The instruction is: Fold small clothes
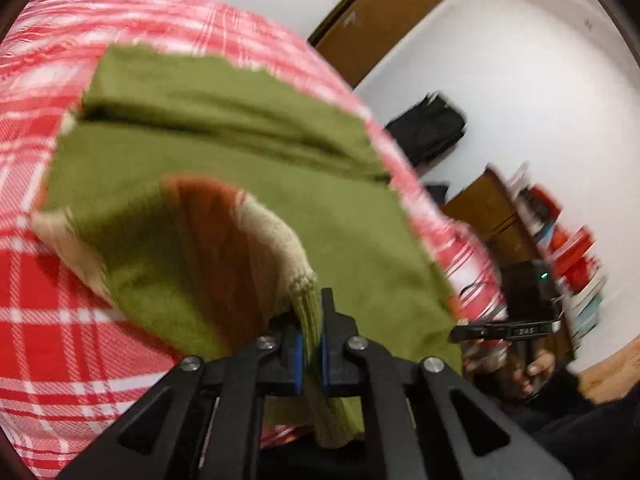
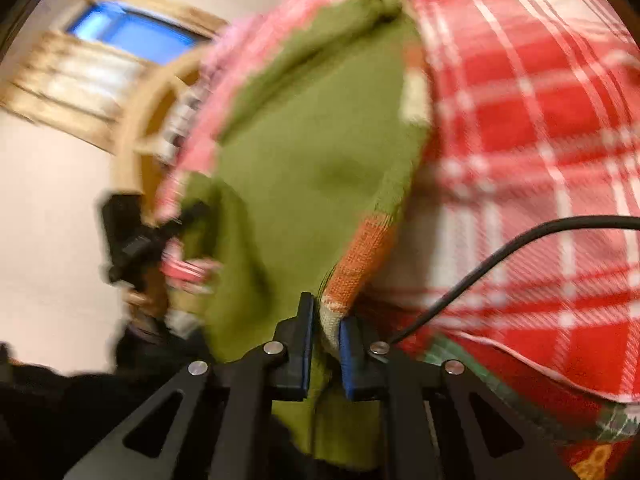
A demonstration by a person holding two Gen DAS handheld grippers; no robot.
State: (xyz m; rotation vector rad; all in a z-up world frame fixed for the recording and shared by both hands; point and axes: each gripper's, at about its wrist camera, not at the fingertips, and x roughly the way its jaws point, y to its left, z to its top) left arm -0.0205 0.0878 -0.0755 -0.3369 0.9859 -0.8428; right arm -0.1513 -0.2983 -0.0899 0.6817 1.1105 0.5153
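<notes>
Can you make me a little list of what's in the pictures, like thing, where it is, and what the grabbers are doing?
thing: green knit garment with orange and cream trim
where: on a red and white checked bedcover
left gripper: shut on the garment's edge
right gripper: shut on the garment's cream trim
also seen: black cable over the bedcover

One green knitted garment [image 1: 224, 152] with cream and orange trim lies on one red-and-white checked bedspread [image 1: 52, 312]. Two hand-held grippers are in view: the left hand-held gripper [image 1: 310, 344] and the right hand-held gripper [image 2: 324, 352], each with two black fingers carrying blue pads. There is also one black cable [image 2: 500, 256] across the bedspread, one brown door [image 1: 376, 28], and one dark bundle [image 1: 428, 128] against the white wall.
</notes>
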